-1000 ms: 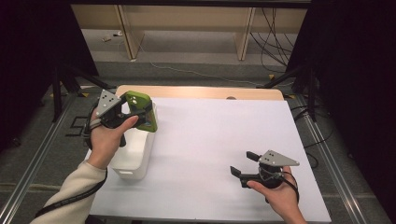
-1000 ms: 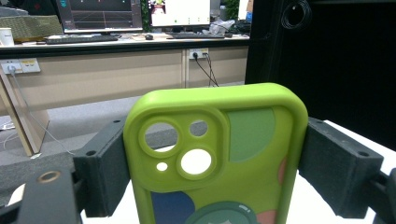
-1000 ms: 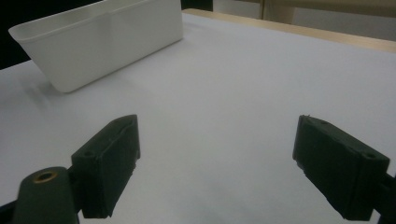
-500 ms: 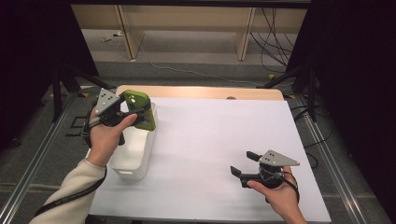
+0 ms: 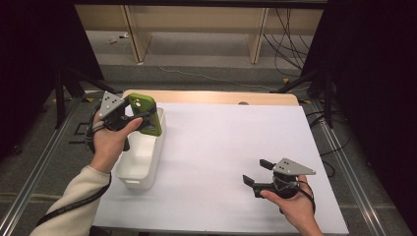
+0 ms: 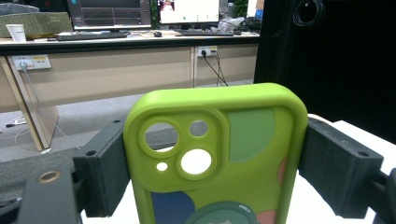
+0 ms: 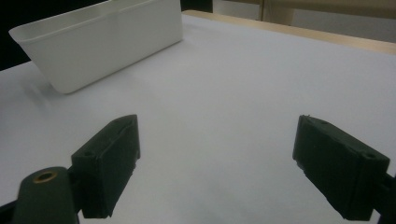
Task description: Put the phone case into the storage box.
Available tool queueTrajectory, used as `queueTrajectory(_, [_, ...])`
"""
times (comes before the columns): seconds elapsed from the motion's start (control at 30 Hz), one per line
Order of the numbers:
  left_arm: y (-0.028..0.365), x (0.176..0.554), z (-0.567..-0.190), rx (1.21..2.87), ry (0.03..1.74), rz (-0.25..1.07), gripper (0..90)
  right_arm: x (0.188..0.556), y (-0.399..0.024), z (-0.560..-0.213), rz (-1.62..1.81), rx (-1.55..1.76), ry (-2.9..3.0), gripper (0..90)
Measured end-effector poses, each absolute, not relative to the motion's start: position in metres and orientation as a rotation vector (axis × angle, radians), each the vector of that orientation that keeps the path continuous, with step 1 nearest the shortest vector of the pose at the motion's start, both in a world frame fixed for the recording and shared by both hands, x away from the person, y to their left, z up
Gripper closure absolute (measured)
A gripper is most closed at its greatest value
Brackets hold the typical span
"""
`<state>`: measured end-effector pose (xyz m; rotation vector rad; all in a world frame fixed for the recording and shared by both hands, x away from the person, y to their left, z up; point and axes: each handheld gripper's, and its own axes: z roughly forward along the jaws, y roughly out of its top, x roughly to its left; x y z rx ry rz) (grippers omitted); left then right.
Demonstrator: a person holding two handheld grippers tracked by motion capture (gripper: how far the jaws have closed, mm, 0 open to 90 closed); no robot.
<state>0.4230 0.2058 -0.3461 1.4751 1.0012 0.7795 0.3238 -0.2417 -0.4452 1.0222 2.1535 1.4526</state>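
Note:
A lime-green phone case (image 5: pixel 146 114) with round camera holes and coloured patches hangs over the far end of a white bin (image 5: pixel 140 157). My left gripper (image 5: pixel 140 115) is shut on the phone case (image 6: pixel 219 158), both black pads pressing its long edges. The case stands upright between the jaws in the left gripper view. Near the table's front right, my right gripper (image 5: pixel 259 172) rests low over the white table sheet (image 5: pixel 221 142), its jaws wide apart with nothing between them (image 7: pixel 217 163).
The white bin (image 7: pixel 93 42) sits at the table's left edge, long side running front to back. A wooden strip (image 5: pixel 211 97) borders the far edge. Metal frame rails (image 5: pixel 354 177) run along both sides; cables lie on the floor beyond.
The left hand has shifted the phone case slightly toward the far end of the bin. The right gripper has stayed where it was.

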Motion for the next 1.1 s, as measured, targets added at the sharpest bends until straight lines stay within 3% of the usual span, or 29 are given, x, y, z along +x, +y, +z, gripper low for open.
queueTrajectory(1.1, [0.215,0.435,-0.348,1.473,1.024,0.798,16.4,0.324,-0.242,-0.445,1.449,1.029,2.151,15.9])
